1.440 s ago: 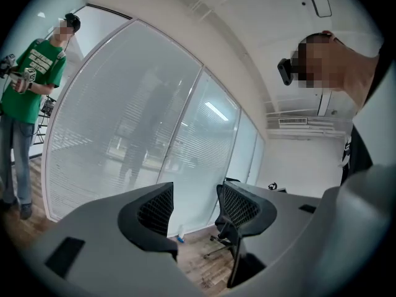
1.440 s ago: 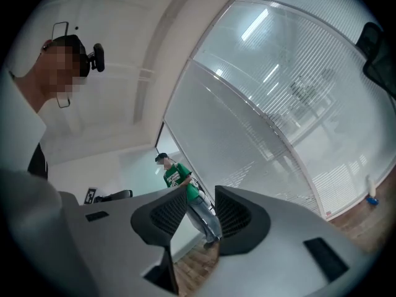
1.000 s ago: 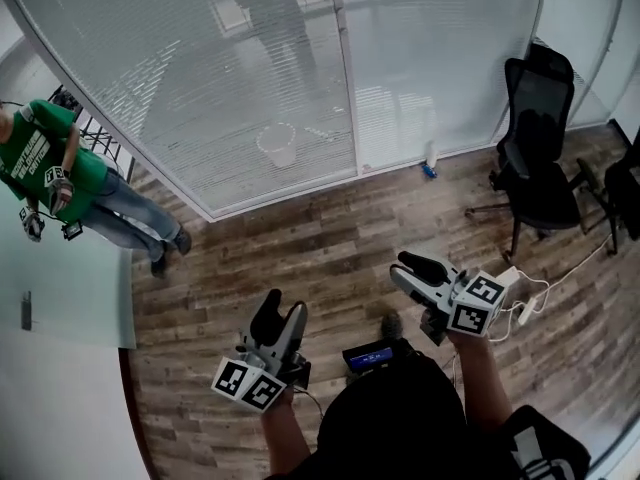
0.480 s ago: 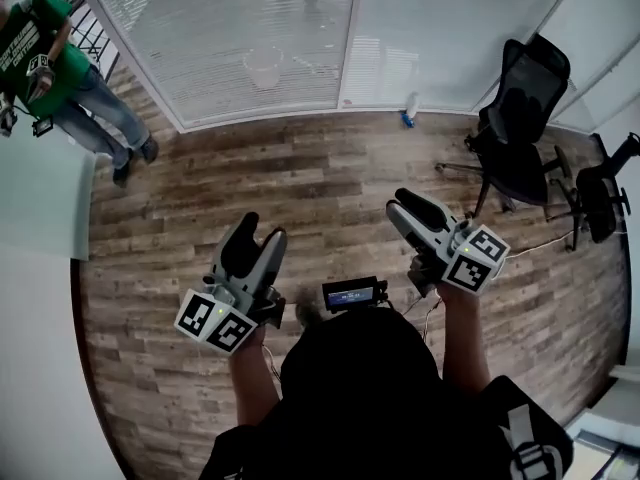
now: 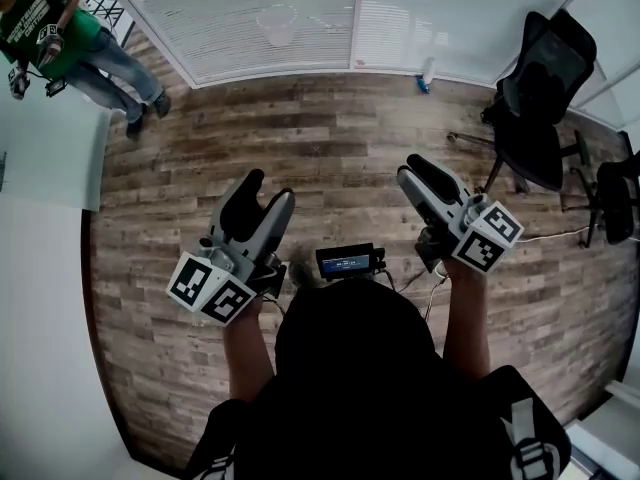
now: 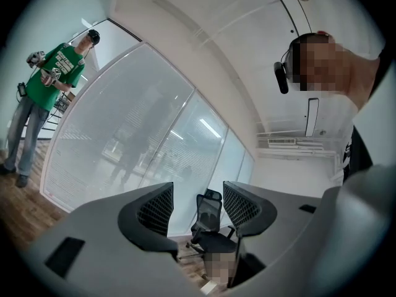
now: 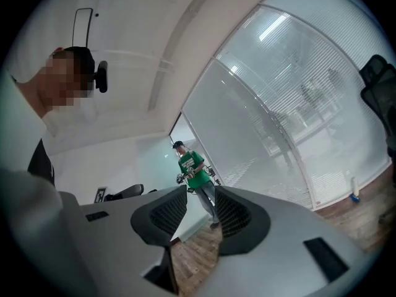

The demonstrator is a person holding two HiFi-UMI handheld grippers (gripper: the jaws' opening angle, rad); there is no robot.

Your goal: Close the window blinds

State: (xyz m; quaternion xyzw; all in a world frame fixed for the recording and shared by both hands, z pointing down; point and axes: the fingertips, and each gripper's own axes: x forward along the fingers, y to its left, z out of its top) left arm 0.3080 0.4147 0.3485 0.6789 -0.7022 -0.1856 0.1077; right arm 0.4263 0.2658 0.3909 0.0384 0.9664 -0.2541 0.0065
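Jaws of left gripper (image 5: 266,190) and right gripper (image 5: 412,168) stood apart, gripping nothing, above the wood floor (image 5: 330,128), facing the window blinds (image 5: 250,18)

The window blinds (image 5: 270,18) stand ahead across the floor (image 5: 330,138); a person (image 5: 60,38) stands by their left end, a chair (image 5: 535,98) right, a bottle (image 5: 427,73) at their foot; the left claw (image 5: 265,193) and right claw (image 5: 415,173) hover side by side, well short.

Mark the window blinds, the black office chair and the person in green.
window blinds (image 5: 260,13): head view, slats of the left panel.
black office chair (image 5: 545,68): head view, backrest.
person in green (image 5: 45,18): head view, front of the shirt.
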